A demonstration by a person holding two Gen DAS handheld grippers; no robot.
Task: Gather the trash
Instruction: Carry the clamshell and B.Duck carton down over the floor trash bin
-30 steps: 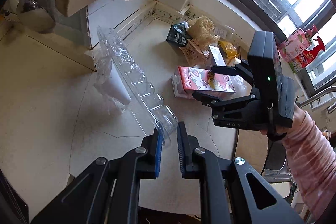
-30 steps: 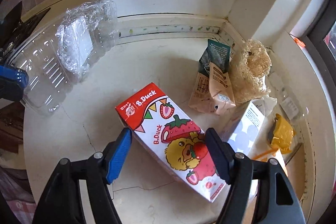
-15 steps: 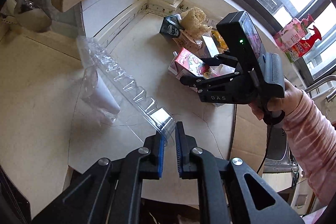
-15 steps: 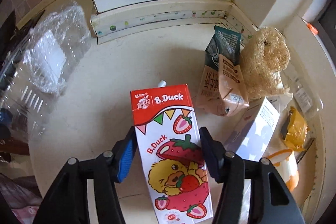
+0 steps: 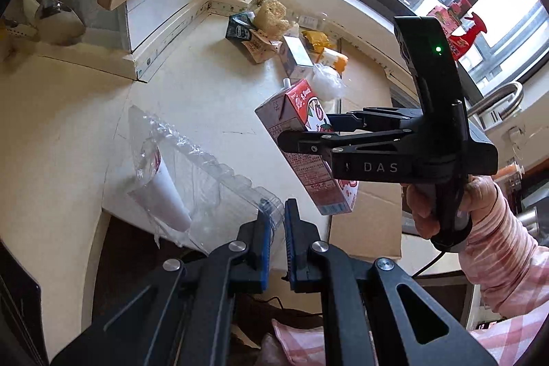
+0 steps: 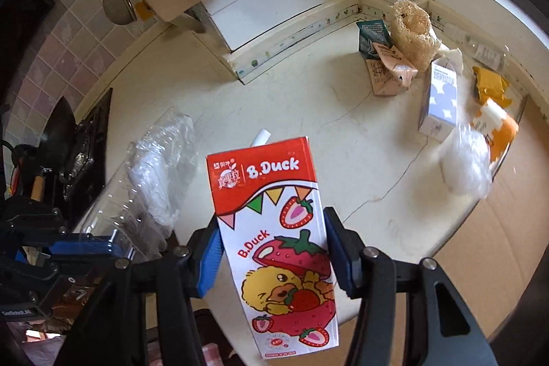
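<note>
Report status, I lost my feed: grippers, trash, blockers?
Left gripper shut on clear tray. Right gripper clamps strawberry carton, lifted. More trash by corner; nothing blocking.

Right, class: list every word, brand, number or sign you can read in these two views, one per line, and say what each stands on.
"B.Duck": red top band of the red-and-white strawberry drink carton held in the right gripper.
"B.Duck": again, red letters beside its strawberry picture.
"DAS": side of the right gripper's black body.
Chinese logo on the carton's band, its side-panel print, and labels on the cartons in the far corner: too small to read.
</note>
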